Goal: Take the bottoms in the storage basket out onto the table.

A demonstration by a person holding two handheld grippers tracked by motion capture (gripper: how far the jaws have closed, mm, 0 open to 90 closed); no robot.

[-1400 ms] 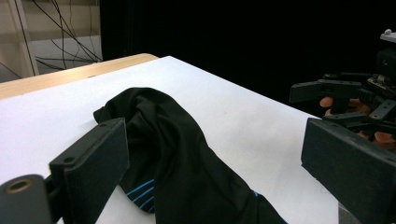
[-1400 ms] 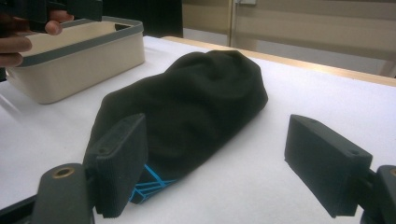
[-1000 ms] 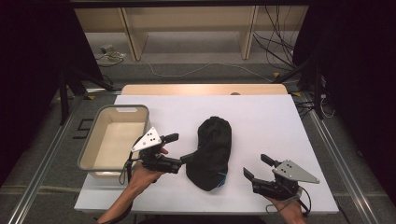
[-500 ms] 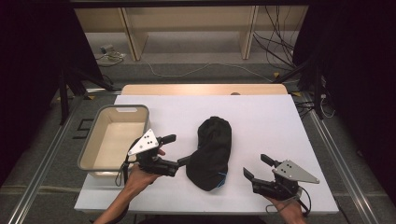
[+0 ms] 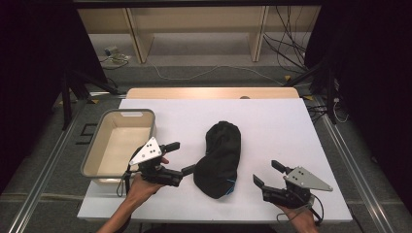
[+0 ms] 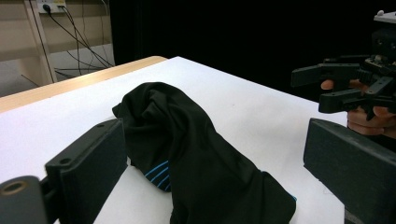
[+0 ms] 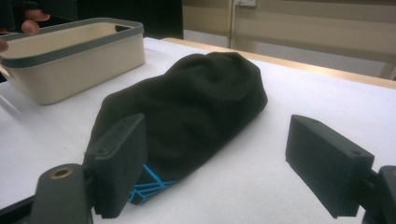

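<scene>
High view shows the black garment [image 5: 219,158] bunched at the middle of my white table [image 5: 272,126], the beige tub [image 5: 119,141] to its left. Over the last second my left tongs [image 5: 180,158] have slid back a little toward the tub's near corner, jaws spread and holding nothing; one jaw sits just beside the cloth. Right tongs [image 5: 266,174] wait open, unchanged. I judge a grasp is being lined up.

Left gripper [image 5: 177,158] held low in the person's left hand [image 5: 141,187], jaws spread wide; right gripper [image 5: 267,174] likewise agape, held near the table's front edge.
</scene>
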